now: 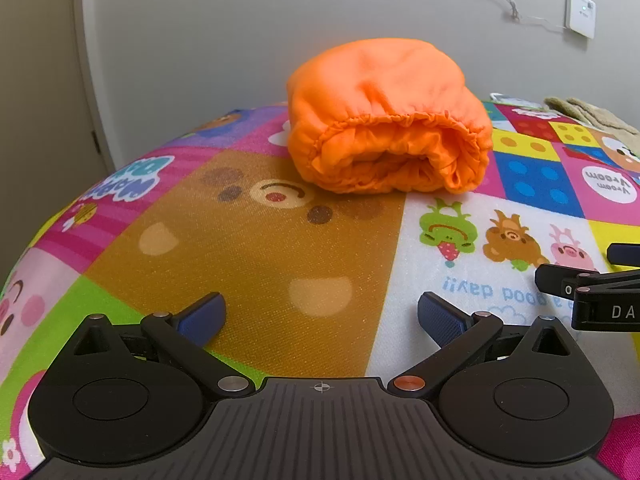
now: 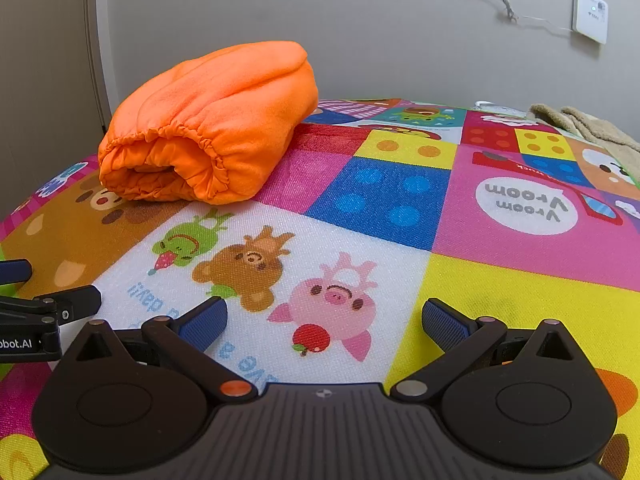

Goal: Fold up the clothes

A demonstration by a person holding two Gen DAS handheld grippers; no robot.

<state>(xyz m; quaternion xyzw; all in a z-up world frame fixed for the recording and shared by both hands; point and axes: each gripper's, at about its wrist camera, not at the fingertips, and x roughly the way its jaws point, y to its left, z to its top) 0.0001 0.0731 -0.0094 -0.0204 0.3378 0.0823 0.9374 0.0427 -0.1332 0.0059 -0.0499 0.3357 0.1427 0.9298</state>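
An orange garment, folded into a thick bundle, is seen lying on a colourful play mat that is printed with cartoon animals and bright squares. The elastic, gathered edge of the garment is turned toward both cameras, and its folded layers are visible inside this opening. In the left wrist view the bundle is placed straight ahead of the left tongs, well apart from them, over the far edge of a big brown bear face. The left tongs are held wide, and nothing is kept between their blue pads; only the mat is seen in the gap. In the right wrist view the same garment is found to the front left of the right tongs, again well apart. The right tongs are also spread wide and are empty, above a printed pink pig. Each tongs is partly seen at the edge of the other view, so they are held side by side. A beige cloth is lying at the far right of the mat, near the grey wall, where a white device with a thin cable is mounted.
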